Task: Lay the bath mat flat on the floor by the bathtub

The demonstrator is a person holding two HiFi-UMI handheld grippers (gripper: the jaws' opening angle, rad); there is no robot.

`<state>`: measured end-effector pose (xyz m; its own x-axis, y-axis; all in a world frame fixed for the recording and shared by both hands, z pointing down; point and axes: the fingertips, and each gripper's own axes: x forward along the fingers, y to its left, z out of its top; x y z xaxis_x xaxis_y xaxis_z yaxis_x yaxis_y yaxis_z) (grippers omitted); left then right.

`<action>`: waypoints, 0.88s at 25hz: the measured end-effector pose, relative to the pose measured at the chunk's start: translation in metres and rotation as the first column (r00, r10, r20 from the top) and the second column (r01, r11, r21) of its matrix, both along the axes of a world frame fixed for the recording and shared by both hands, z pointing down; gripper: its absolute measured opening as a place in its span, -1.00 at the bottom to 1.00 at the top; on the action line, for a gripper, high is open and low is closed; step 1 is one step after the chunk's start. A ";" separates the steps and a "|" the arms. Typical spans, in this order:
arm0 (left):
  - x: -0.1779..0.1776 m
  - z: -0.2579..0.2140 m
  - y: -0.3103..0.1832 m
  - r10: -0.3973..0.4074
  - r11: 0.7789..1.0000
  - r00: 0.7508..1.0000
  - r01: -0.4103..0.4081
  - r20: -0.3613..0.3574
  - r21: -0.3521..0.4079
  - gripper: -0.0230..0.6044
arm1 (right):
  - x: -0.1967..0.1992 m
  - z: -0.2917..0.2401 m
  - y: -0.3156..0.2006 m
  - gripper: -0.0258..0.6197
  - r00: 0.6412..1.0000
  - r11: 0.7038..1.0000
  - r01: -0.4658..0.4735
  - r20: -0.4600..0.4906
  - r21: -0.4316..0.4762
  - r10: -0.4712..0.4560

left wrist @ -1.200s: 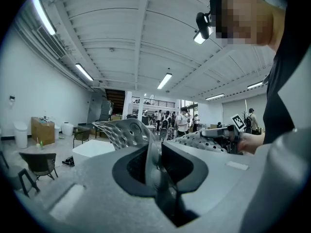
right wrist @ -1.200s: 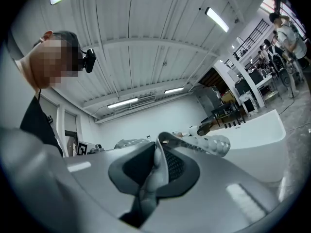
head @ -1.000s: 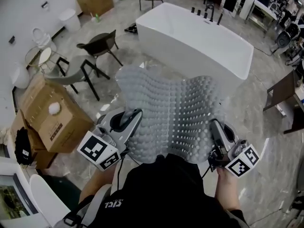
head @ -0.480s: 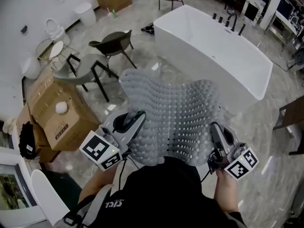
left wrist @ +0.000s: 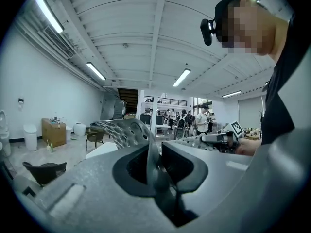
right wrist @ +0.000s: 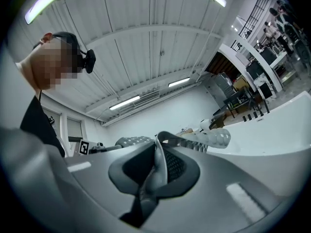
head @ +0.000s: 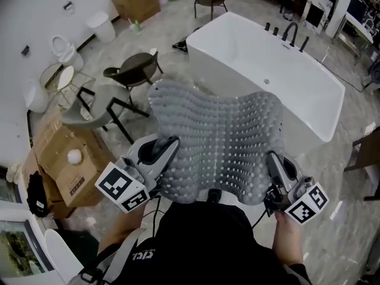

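A grey bath mat (head: 219, 138) covered in bumps and small holes hangs spread in the air in front of the person, sagging in the middle. My left gripper (head: 168, 150) is shut on its near left corner and my right gripper (head: 272, 161) is shut on its near right corner. In the left gripper view a fold of the mat (left wrist: 150, 154) is pinched between the jaws; the right gripper view shows the mat's edge (right wrist: 160, 166) clamped likewise. The white bathtub (head: 267, 70) stands on the marble floor just beyond the mat.
Dark chairs (head: 133, 70) and a round grey table (head: 89, 108) stand at the left. Cardboard boxes (head: 62, 153) sit nearer left, another box (head: 135, 2) at the back. Black taps (head: 291, 33) rise at the tub's far side. A dark stool (head: 362, 150) is at the right.
The mat has risen and spread flatter between the two grippers. The view has shifted so the bathtub sits closer behind the mat. Both grippers keep their hold.
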<state>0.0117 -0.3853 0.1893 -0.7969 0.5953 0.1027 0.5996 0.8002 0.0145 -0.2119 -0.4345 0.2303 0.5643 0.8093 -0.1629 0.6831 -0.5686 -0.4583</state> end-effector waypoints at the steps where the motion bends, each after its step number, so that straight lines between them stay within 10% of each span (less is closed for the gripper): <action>1: -0.001 -0.002 0.010 0.007 1.000 1.000 -0.007 0.005 0.001 -0.76 | -0.001 0.001 0.008 -0.86 1.000 1.000 -0.002 0.007 0.002 0.002; 13: -0.007 -0.002 0.126 0.132 0.990 0.990 -0.134 0.042 0.053 -0.75 | 0.005 0.005 0.100 -0.86 0.995 0.994 -0.096 -0.002 0.046 0.096; 22: 0.065 -0.011 0.260 0.213 0.977 0.975 -0.213 -0.064 -0.002 -0.75 | 0.066 -0.009 0.220 -0.86 0.966 0.965 -0.257 0.029 0.058 0.255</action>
